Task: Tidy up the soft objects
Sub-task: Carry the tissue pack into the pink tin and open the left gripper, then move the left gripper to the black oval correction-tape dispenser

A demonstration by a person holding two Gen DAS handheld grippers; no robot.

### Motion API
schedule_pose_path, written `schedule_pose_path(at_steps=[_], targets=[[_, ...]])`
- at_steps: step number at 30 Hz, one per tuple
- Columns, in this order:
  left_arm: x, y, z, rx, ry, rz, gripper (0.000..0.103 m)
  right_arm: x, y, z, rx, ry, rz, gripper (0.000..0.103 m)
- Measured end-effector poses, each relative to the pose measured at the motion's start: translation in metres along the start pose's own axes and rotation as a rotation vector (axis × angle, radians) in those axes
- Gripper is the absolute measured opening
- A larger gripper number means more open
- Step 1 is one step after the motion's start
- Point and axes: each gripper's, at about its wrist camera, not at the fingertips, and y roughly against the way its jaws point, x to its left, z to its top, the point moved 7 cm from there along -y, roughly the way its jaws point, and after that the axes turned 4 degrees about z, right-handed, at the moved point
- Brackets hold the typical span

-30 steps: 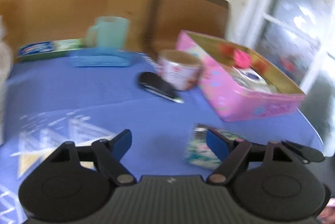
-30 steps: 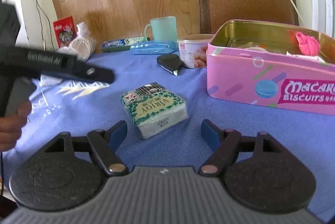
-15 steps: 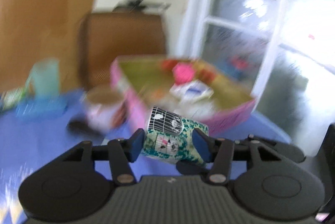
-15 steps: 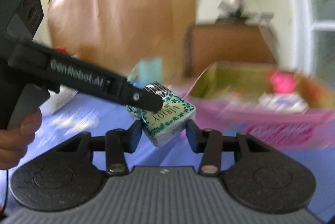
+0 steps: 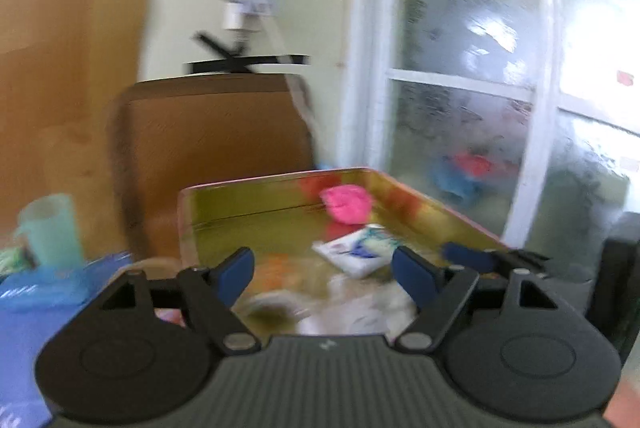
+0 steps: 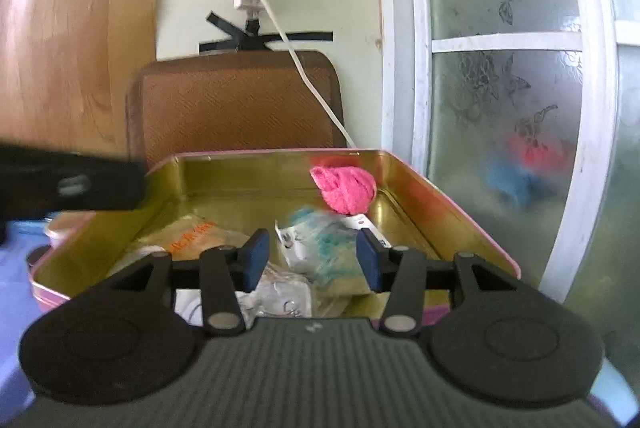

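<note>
both claws hang over the open tin (image 6: 404,163), which stands on the blue tabletop (image 5: 24,324). left claw (image 5: 322,270): released, jaws just opened wide, nothing between them. right claw (image 6: 312,258): a blurred green-and-white tissue pack (image 6: 320,248) lies between its jaws, which have opened slightly; whether the pads press on it cannot be told, and the pack may already be dropping. the tin already contains a pink cloth (image 6: 345,188) at the far wall, a white packet (image 5: 354,254) and clear wrappers. judgement: the step in hand is depositing the pack. to do it well, keep the right claw inside the rim, open fully so the pack falls flat among the contents, then lift straight up clear of the wall and of the left claw, which sits near.
</note>
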Motion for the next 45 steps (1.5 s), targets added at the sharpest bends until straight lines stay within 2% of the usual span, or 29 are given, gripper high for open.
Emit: schedule_pose_path(at_steps=[4, 8, 11, 15, 19, 24, 26, 28, 29, 32, 36, 38, 43, 45], targets=[[0.062, 0.028, -0.027, 0.033, 0.060, 0.111, 0.079, 0.016, 0.013, -0.001, -0.015, -0.073, 0.080, 0.052], [0.122, 0.046, -0.064, 0.123, 0.078, 0.270, 0.078, 0.058, 0.024, 0.007, -0.024, -0.079, 0.215, 0.052], [0.165, 0.060, -0.090, 0.176, 0.126, 0.360, 0.078, 0.104, 0.029, 0.009, 0.005, -0.024, 0.340, 0.052], [0.206, 0.075, -0.108, 0.184, 0.188, 0.469, 0.078, 0.166, 0.022, -0.001, 0.091, 0.070, 0.474, 0.051], [0.228, 0.073, -0.118, 0.199, 0.328, 0.431, 0.073, 0.222, -0.007, -0.016, 0.177, 0.222, 0.495, 0.048], [0.231, 0.079, -0.119, 0.178, 0.344, 0.412, 0.073, 0.257, -0.050, -0.033, 0.271, 0.397, 0.401, 0.048], [0.228, 0.080, -0.117, 0.164, 0.336, 0.406, 0.073, 0.260, -0.064, -0.042, 0.333, 0.403, 0.387, 0.048], [0.228, 0.081, -0.116, 0.157, 0.336, 0.397, 0.073, 0.255, -0.069, -0.038, 0.337, 0.350, 0.390, 0.047], [0.228, 0.081, -0.116, 0.156, 0.341, 0.391, 0.073, 0.253, -0.070, -0.036, 0.346, 0.322, 0.392, 0.033], [0.231, 0.082, -0.115, 0.153, 0.369, 0.378, 0.073, 0.254, -0.056, -0.039, 0.348, 0.314, 0.431, 0.020], [0.234, 0.083, -0.116, 0.158, 0.405, 0.346, 0.071, 0.251, -0.015, -0.051, 0.331, 0.355, 0.482, 0.015], [0.234, 0.083, -0.117, 0.162, 0.416, 0.323, 0.070, 0.245, 0.010, -0.059, 0.352, 0.331, 0.527, 0.006], [0.231, 0.083, -0.119, 0.177, 0.466, 0.236, 0.070, 0.232, 0.064, -0.073, 0.327, 0.340, 0.600, 0.008], [0.233, 0.080, -0.120, 0.188, 0.524, 0.211, 0.070, 0.227, 0.067, -0.069, 0.310, 0.324, 0.603, 0.014]])
